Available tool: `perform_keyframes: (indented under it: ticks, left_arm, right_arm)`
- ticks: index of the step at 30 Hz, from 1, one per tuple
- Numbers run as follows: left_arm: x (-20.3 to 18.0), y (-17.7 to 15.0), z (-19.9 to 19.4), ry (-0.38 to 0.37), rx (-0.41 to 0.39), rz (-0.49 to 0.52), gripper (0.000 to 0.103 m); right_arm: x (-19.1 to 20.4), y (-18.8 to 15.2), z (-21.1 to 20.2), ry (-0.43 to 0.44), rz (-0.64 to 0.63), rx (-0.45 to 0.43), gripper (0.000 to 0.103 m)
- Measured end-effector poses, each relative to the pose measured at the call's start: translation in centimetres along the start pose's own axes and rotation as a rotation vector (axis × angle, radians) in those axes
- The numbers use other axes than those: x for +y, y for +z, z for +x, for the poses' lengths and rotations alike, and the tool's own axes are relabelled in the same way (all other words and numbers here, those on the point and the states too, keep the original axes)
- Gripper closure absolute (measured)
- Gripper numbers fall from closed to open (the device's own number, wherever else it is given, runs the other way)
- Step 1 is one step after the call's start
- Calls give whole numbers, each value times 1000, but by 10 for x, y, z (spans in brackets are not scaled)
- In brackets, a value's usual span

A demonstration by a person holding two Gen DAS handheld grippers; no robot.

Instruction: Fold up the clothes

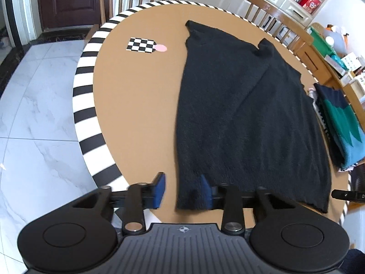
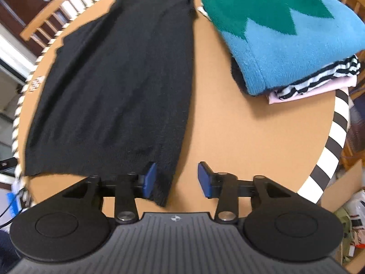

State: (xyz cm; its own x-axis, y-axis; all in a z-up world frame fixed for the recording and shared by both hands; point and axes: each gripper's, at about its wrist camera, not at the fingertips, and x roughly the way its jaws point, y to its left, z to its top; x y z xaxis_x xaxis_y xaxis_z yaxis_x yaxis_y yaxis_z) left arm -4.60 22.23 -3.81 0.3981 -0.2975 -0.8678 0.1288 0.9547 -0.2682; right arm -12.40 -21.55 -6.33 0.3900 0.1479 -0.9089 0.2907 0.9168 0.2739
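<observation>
Both jaws stand apart — left gripper [image 1: 182, 188] and right gripper [image 2: 176, 179] each straddle one black sweater [image 1: 246, 114] corner, unpressed; one folded pile [image 2: 285, 38] at 1 o'clock.

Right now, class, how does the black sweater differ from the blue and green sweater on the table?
The black sweater is one plain colour; the blue and green sweater has a zigzag pattern. The black sweater lies spread on the table; the blue and green sweater is folded on top of a pile of clothes. Both are knits on the same table.
</observation>
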Motion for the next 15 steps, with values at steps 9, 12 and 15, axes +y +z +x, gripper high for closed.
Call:
perform_keyframes:
  ticks: [9,12,15]
  left_arm:
    - [-22,-10,28,1,3,49,95]
    - [-23,-12,22,-18,28,44,95]
    - [-21,-20,15,-27,69,37,95]
  right_arm:
    - [19,1,21,3,-49,16,99]
    - [14,-1,13,-42,-72,20,100]
    - [8,-8,10,-72,-90,53,100]
